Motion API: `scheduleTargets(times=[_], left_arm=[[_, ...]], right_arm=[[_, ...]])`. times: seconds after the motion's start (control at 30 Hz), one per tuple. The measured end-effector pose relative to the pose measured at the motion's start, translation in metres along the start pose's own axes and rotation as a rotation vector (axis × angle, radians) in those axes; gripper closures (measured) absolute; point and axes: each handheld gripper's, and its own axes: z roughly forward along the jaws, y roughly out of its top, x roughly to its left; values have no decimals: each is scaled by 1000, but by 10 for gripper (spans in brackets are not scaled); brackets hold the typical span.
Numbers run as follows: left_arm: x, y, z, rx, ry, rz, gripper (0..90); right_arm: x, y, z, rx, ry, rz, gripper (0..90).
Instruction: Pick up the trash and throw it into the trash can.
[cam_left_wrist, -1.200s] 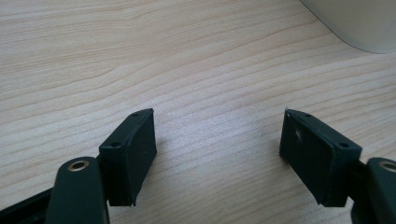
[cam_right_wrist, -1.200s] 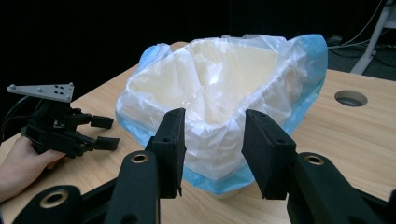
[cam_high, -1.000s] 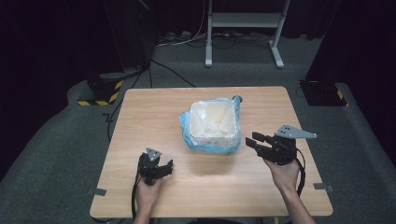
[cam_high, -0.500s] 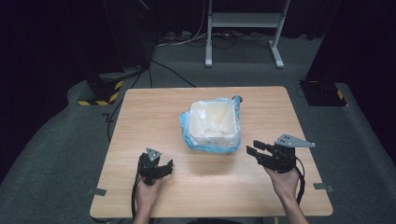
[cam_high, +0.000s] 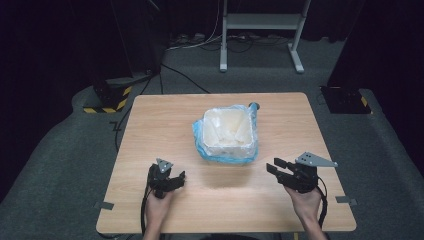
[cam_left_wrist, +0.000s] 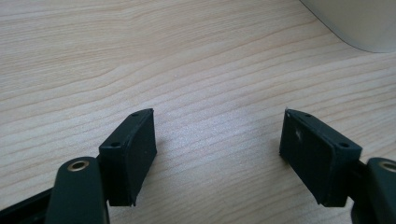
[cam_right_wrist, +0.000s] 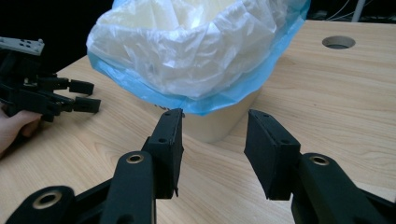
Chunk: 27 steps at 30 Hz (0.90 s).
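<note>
A white bin (cam_high: 228, 134) lined with a blue plastic bag (cam_high: 226, 155) stands at the middle of the wooden table (cam_high: 150, 125). In the right gripper view the bag (cam_right_wrist: 196, 56) drapes over the bin's rim, with the pale bin wall (cam_right_wrist: 219, 126) showing below it. My left gripper (cam_high: 181, 176) rests low near the front left, open and empty; its jaws (cam_left_wrist: 217, 149) stand wide over bare wood. My right gripper (cam_high: 274, 166) hovers at the front right, open, pointing left toward the bin, with nothing between its jaws (cam_right_wrist: 212, 144).
A round cable hole (cam_high: 254, 106) sits in the table behind the bin. A metal stand (cam_high: 260, 30) and cables lie on the carpet beyond the far edge. Black cases flank the table on the floor. Bare wood surrounds the bin.
My right gripper has pulled back toward the table's front edge, away from the bin. The left gripper and the bin have stayed put.
</note>
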Motion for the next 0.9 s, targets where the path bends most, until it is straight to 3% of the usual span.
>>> scheduleTargets(times=[0.33,0.9], left_arm=[[0,0,0,0,0,0,268],[0,0,0,0,0,0,268]], right_arm=[[-5,-18,13,38,-50,2,550],[-28,-46,26,78,-132,10,546]])
